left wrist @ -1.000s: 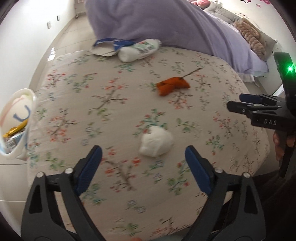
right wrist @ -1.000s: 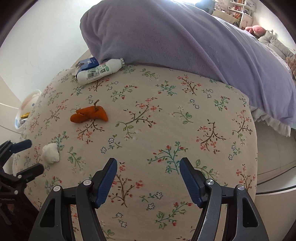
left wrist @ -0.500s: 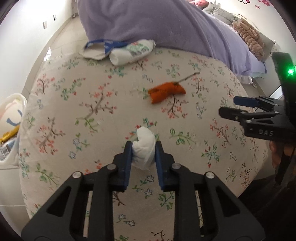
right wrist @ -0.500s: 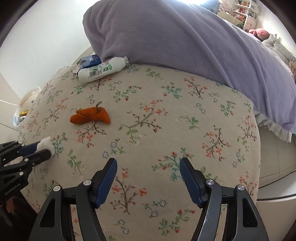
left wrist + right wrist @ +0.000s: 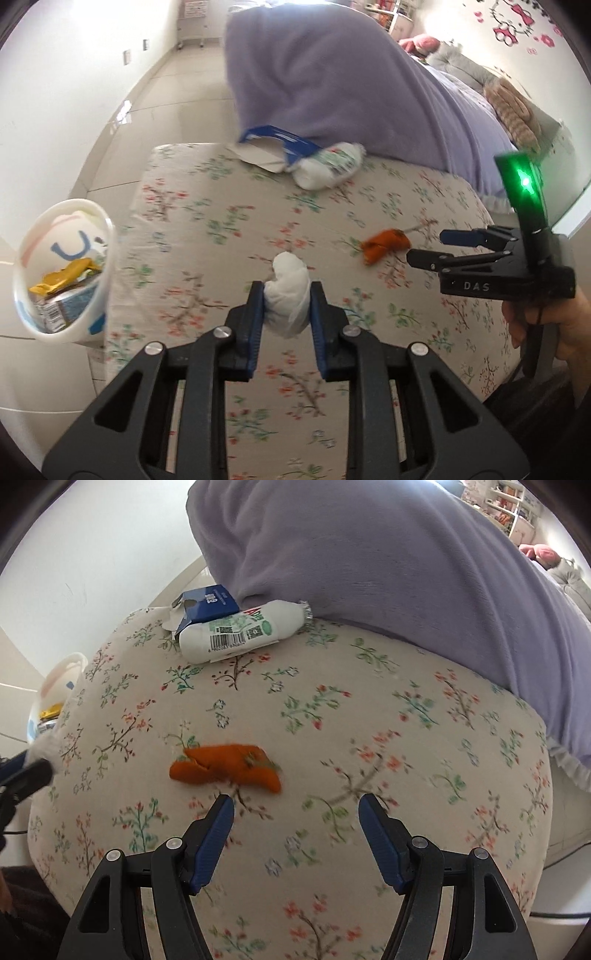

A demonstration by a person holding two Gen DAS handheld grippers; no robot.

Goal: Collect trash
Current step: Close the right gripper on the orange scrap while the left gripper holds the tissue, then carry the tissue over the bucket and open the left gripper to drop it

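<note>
A bed with a cream floral-print sheet (image 5: 207, 236) fills the room's middle, a rumpled lilac fleece blanket (image 5: 332, 81) heaped at its far end. Pale floor tiles (image 5: 155, 96) run beside it toward white walls, one bearing pink cartoon stickers (image 5: 517, 22). The left gripper (image 5: 287, 295) has its jaws clamped narrow on a crumpled white tissue wad (image 5: 286, 291), lifted above the sheet. The right gripper (image 5: 295, 834) hangs with jaws wide, empty, just short of an orange peel scrap (image 5: 225, 768). A white plastic bottle (image 5: 240, 631) and a torn blue cardboard box (image 5: 207, 603) lie against the blanket. A white waste bin (image 5: 99, 236) stands beside the bed's corner.
</note>
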